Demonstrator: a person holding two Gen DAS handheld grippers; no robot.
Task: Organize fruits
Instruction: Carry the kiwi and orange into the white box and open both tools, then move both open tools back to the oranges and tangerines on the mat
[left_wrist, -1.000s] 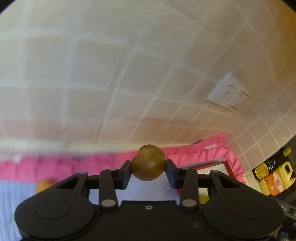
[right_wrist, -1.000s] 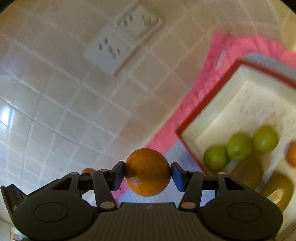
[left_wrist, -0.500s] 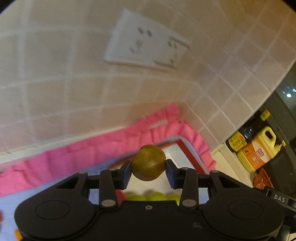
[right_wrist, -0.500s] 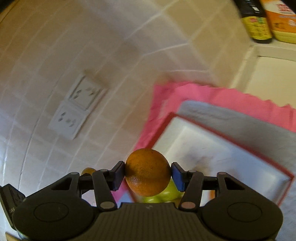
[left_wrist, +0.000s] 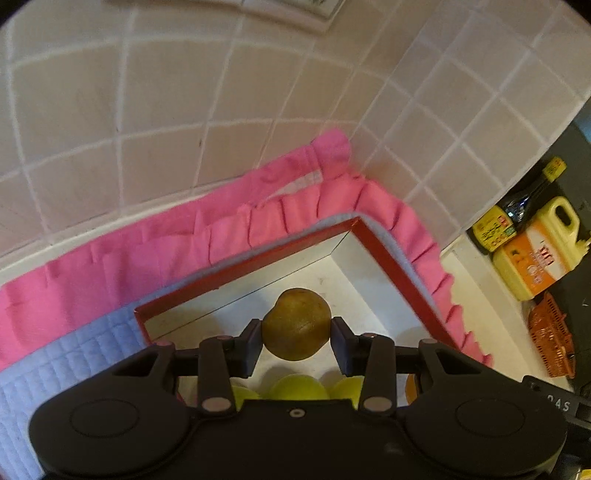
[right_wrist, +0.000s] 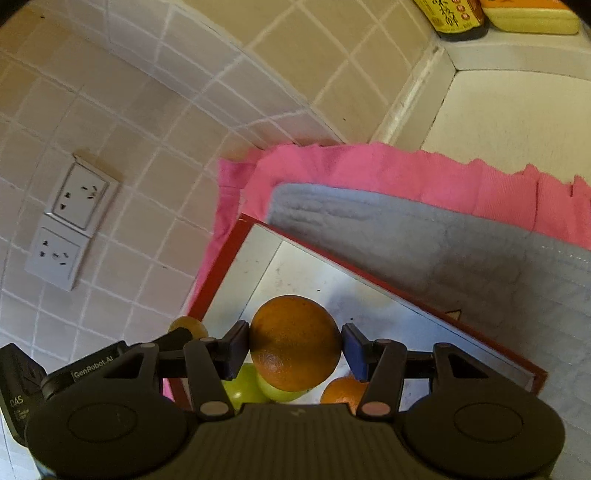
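Both wrist views close above the shared red-rimmed box (left_wrist: 391, 258) (right_wrist: 218, 280).

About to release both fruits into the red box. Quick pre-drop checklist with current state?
1. Left gripper shut on brown fruit: ok.
2. Right gripper shut on orange: ok.
3. Both fruits over the red box: ok.
4. Bare floor left in the box beyond the fruits: ok.
5. Green fruits directly under the jaws, may get hit: not ok.
6. Drop height above the box floor: cannot tell.
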